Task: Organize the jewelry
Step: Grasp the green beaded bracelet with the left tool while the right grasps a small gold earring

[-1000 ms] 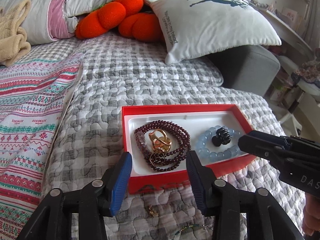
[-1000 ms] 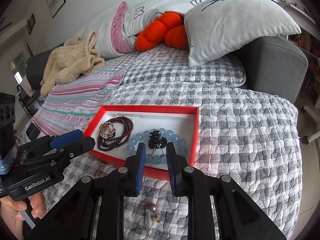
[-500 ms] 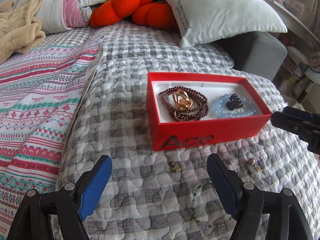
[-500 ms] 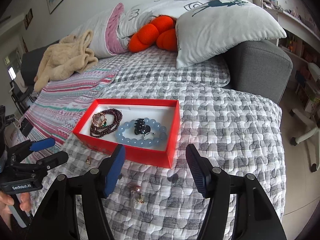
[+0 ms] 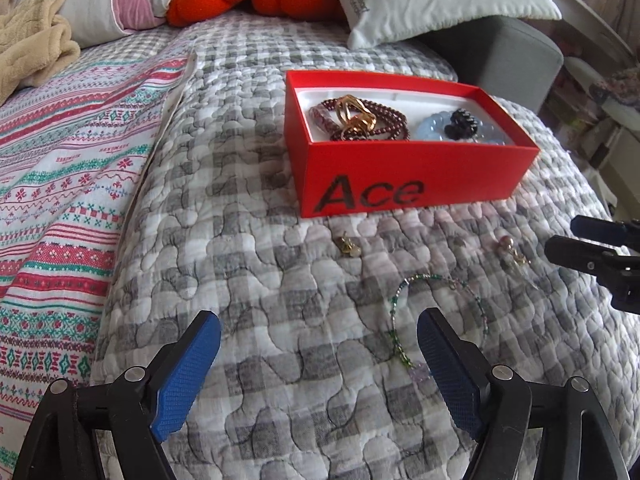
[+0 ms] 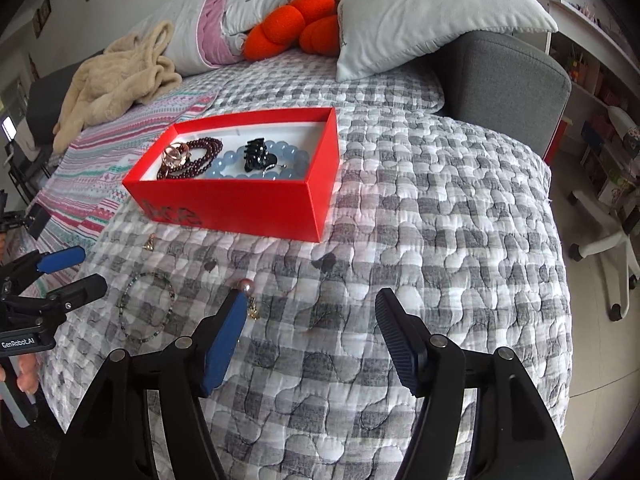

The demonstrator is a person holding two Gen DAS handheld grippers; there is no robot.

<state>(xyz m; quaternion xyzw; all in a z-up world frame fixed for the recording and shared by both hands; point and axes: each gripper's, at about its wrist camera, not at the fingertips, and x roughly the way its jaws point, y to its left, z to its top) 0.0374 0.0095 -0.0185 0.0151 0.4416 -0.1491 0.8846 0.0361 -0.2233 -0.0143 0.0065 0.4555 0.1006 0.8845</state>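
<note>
**Both grippers spread over the quilt, jewelry part boxed, part loose**

A grey-checked quilt (image 5: 248,264) covers a grey sofa (image 6: 504,80), with a striped blanket (image 5: 60,184) along one side. At the back lie a beige throw (image 6: 116,80), an orange cushion (image 6: 288,28) and a pale pillow (image 6: 432,16). A shelf and a white chair base stand at the room's edge.

A red box (image 5: 404,176) marked "Ace" sits on the quilt. In it are a dark bead strand (image 5: 384,120) with a gold ring (image 5: 352,114) on top, and a blue bracelet (image 6: 228,164) with a black clip (image 6: 258,156).

On the quilt in front of the box lie a small gold piece (image 5: 349,245), a pearl earring (image 6: 248,294) and a thin green bracelet (image 6: 146,308).

The left gripper (image 5: 318,364) angles down over the quilt, jaws spread, having just opened, nothing between them; the green bracelet lies beside its right finger. The right gripper (image 6: 310,340) angles down likewise, jaws apart, just opened and empty; the earring shows just beyond its left fingertip.
</note>
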